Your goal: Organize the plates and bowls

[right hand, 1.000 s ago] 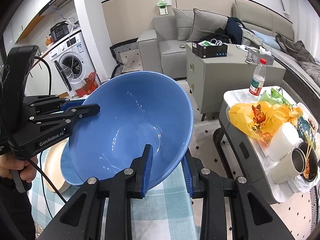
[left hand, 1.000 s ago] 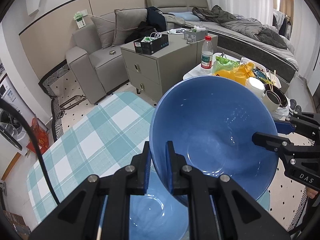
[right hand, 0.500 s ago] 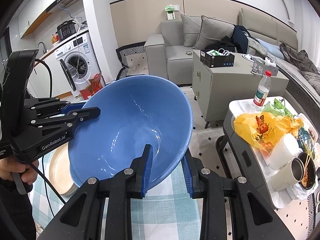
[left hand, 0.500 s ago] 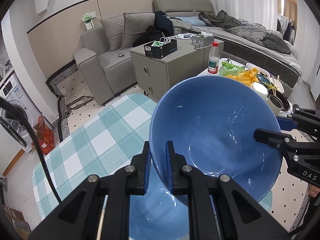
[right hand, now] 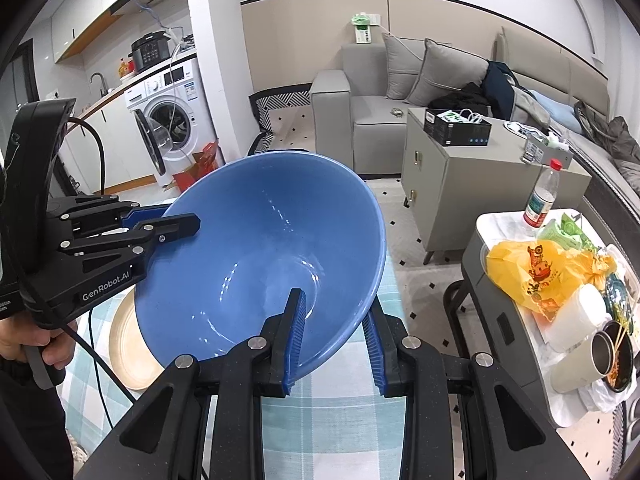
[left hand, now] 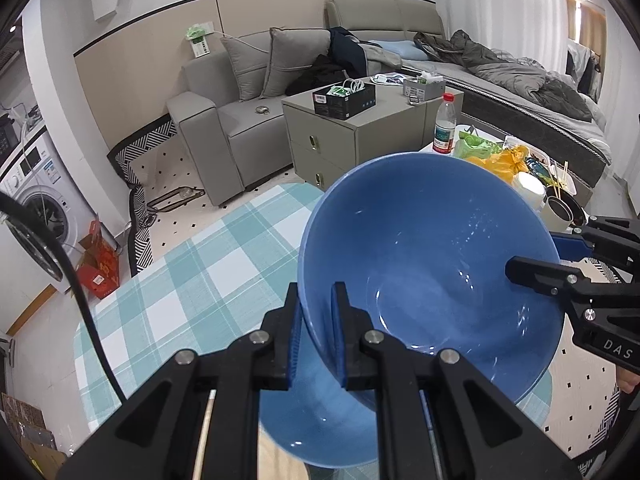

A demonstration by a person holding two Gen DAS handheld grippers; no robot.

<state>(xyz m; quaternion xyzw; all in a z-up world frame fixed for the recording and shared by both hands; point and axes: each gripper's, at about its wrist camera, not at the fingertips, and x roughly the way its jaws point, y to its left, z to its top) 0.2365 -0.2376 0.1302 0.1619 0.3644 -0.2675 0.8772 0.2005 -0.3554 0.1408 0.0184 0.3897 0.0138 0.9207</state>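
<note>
While both of my grippers are engaged, I find a single large blue bowl (left hand: 432, 264) carried between them, tilted and clear of the checked tablecloth (left hand: 192, 280) below. My left gripper (left hand: 316, 336) is clamped narrow on the bowl's rim: one blue pad sits against the outer wall, the other against the inner wall, with the rim running up between the fingers. My right gripper (right hand: 334, 340) grips the opposite side of the rim in the same manner, one finger inside the bowl, the other outside, its pads spaced somewhat wider than the left pair. In the left wrist view, the right gripper's fingertips (left hand: 532, 272) enter from the far right and close over the rim there. In the right wrist view, the left gripper reaches in from the left edge, with a person's hand (right hand: 36, 344) on its handle. Directly beneath my left fingers, a second blue bowl (left hand: 320, 424) rests on the table, partly hidden by the gripper body. Under the raised bowl, left of my right fingers, a cream plate (right hand: 128, 344) lies flat on the cloth. Beyond my right fingers to the right stands a side table (right hand: 492, 224) holding a yellow bag (right hand: 532, 268) and a water bottle (right hand: 542, 196).
</note>
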